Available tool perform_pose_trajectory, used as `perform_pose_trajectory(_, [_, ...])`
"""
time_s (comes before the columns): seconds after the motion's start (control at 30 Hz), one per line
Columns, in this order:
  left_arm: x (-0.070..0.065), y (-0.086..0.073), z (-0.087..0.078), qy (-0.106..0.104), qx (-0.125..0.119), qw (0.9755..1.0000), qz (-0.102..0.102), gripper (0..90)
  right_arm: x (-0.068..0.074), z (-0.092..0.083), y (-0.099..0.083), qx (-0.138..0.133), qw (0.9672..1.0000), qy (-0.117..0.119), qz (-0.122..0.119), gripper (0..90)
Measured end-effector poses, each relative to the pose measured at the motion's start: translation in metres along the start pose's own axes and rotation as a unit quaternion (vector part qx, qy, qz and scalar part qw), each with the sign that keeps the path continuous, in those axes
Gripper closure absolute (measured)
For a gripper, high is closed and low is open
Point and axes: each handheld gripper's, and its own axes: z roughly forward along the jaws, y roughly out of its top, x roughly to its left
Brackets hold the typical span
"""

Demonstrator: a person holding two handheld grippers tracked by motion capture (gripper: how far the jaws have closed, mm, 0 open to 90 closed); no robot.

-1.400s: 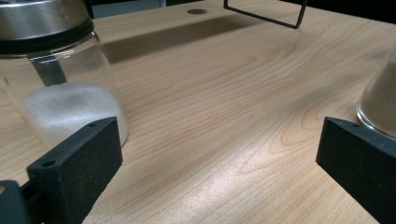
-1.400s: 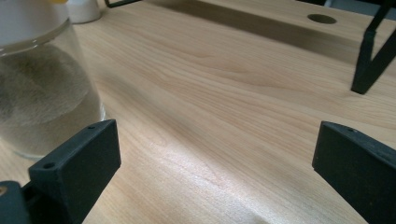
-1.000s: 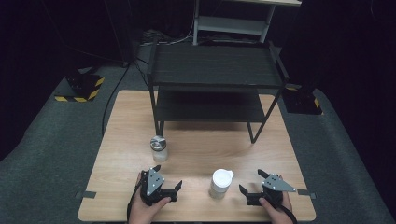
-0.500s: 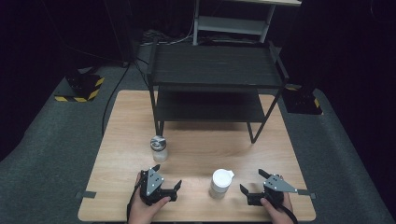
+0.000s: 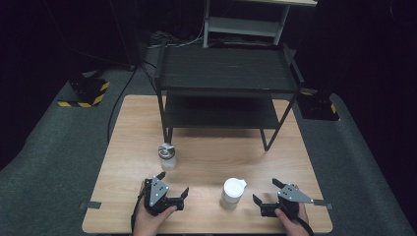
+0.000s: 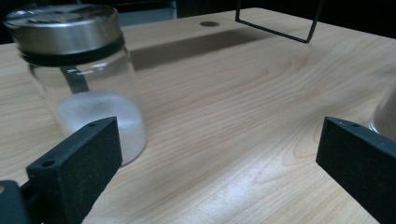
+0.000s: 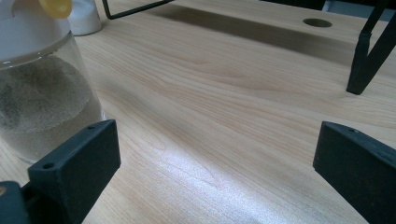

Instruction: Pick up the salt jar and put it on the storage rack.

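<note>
Pale wood grain covers the table [image 5: 206, 167], on which a black two-tier metal rack [image 5: 226, 83] is set at the far half. The left hand-held gripper [image 5: 173, 188] is held low near the table's near edge, jaws spread wide with nothing between them. Just beyond it, a clear glass jar with a silver metal lid [image 5: 167, 156], partly filled with white powder, is seen upright; in the left gripper view the jar [image 6: 79, 79] is placed behind the left jaw, apart from it. The right hand-held gripper [image 5: 267, 191] is likewise held wide open and empty. A clear jar with a white lid [image 5: 232, 192], holding brownish grains, is stood between the two grippers.
</note>
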Motion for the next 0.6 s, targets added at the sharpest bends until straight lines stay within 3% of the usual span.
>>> perform_pose_trajectory(0.47, [0.014, 0.008, -0.002, 0.045, -0.028, 0.9985, -0.014, 0.4, 0.0, 0.0, -0.001, -0.002, 1.0, 0.001, 0.001, 0.2])
perform_pose_trajectory(0.6, [0.023, 0.011, 0.002, 0.047, -0.033, 0.9981, -0.021, 0.4, -0.001, 0.0, -0.001, -0.002, 1.0, 0.003, -0.001, 0.3])
